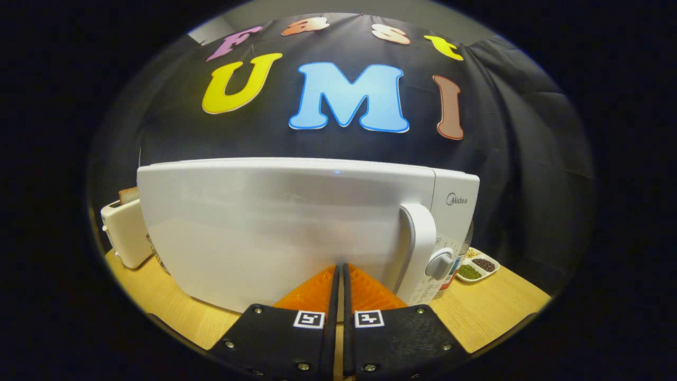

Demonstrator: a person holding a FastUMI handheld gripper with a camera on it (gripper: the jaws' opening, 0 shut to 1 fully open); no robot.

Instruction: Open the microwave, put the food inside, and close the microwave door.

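Gripper view: the microwave [296, 233] hides most of what stands behind it. A toaster [124, 233] shows partly at its left side, with a brown slice just visible on top; a small object between toaster and microwave is too obscured to identify. At the microwave's right side a divided dish [478, 266] of dark, green and pale contents is partly hidden by the control panel, and a bottle-like item behind the dial [440, 263] cannot be made out. No food item can be identified with certainty. The gripper [339, 275] has its fingers brought together, with only a thin slit between them and nothing held. The fingertips sit at the lower part of the microwave door, just left of the handle [420, 248]; whether they touch the door cannot be told. The door lies flush with the body, closed. The microwave stands on a light wooden table [174, 312], near its far edge, with bare wood showing toward the near corners either side of the fingers. Black cloth forms the wall behind.
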